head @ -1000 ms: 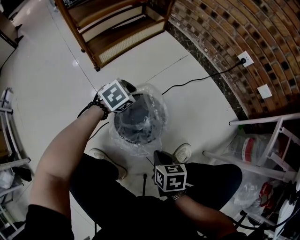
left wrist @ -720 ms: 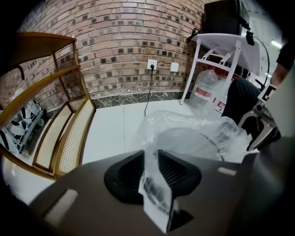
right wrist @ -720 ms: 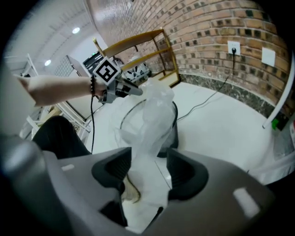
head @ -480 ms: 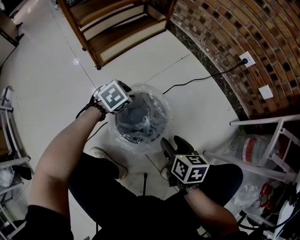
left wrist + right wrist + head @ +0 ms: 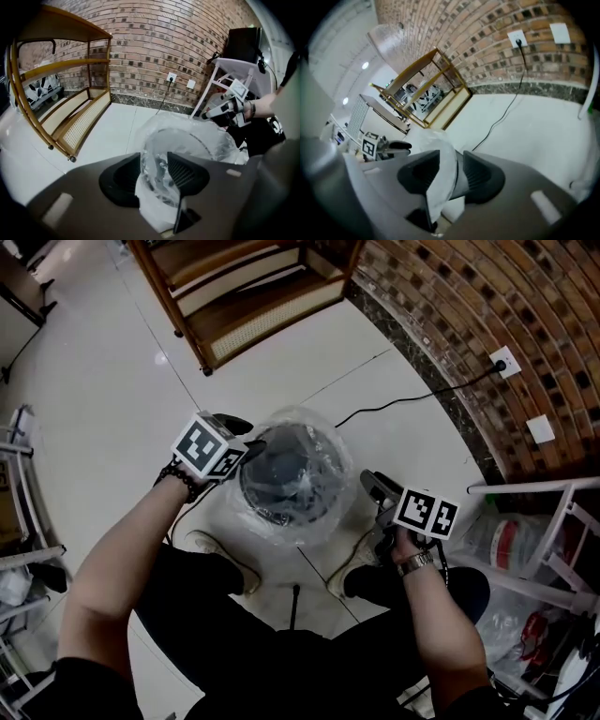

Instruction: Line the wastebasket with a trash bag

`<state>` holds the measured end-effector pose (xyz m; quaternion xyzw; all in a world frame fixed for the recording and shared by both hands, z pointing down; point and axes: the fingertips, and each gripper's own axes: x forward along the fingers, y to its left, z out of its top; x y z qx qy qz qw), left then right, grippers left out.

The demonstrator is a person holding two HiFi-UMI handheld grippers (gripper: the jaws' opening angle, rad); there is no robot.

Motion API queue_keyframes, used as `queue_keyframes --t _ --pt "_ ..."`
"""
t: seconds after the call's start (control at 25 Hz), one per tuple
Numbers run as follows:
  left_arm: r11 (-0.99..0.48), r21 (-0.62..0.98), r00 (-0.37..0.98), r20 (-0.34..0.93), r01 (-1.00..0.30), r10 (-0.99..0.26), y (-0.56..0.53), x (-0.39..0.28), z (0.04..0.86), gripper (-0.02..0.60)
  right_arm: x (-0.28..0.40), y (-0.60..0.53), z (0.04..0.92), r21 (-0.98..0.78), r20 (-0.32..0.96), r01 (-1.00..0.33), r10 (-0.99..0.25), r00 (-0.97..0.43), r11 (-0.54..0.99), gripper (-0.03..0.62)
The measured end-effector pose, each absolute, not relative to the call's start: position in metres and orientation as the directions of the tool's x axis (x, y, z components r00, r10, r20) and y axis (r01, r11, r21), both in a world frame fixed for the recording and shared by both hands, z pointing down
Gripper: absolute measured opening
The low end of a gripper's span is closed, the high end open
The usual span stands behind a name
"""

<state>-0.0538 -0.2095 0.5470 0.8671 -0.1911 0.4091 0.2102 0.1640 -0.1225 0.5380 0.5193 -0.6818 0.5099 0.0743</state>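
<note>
Trash bag point(image 5: 314, 526) is draped over the wastebasket point(image 5: 281, 474), which sits between both grippers. Left gripper point(image 5: 246, 451) jaws are opening, with film bunched between them at the left rim. Right gripper point(image 5: 370, 486) jaws are closing around a fold, not pinched yet. My worry: if left drops before right bites, the film slides into the bin. Count: one wastebasket, one bag, two grippers.

Bright, even indoor light, soft shadows; lamp glare spots on the glossy floor point(image 5: 112, 409) in the head view, which is sharp mid-frame. Both gripper views are heavy fisheye with dark vignetted corners and a bowed brick wall point(image 5: 154, 42). The right gripper view is tilted and motion-smeared, its ceiling lights point(image 5: 365, 65) blown out, and the bag point(image 5: 157, 187) close to the lens is soft and washed white.
</note>
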Motion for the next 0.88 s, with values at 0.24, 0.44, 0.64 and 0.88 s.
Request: queue_keyframes --t 0.24,0.44,0.64,0.88 --pt "-0.771 0.292 0.564 0.819 -0.567 -0.104 -0.173 -0.083 0.562 0.190 0.128 -0.135 0.561 -0.804 0.553 -0.587 -0.486 -0.677 -0.097 0.155" --pt "-0.712 0.375 0.557 0.830 -0.594 -0.027 -0.152 -0.090 0.578 0.184 0.133 -0.139 0.563 -0.729 0.622 -0.681 -0.485 -0.615 -0.070 0.003" --pt "-0.688 0.411 0.555 0.832 -0.598 0.014 -0.143 -0.093 0.587 0.116 0.156 -0.141 0.542 -0.635 0.656 -0.772 -0.550 -0.517 -0.032 0.003" --pt "-0.692 0.392 0.551 0.835 -0.606 -0.010 -0.150 -0.090 0.586 0.103 0.171 -0.141 0.549 -0.529 0.714 -0.848 -0.553 -0.429 -0.024 0.006"
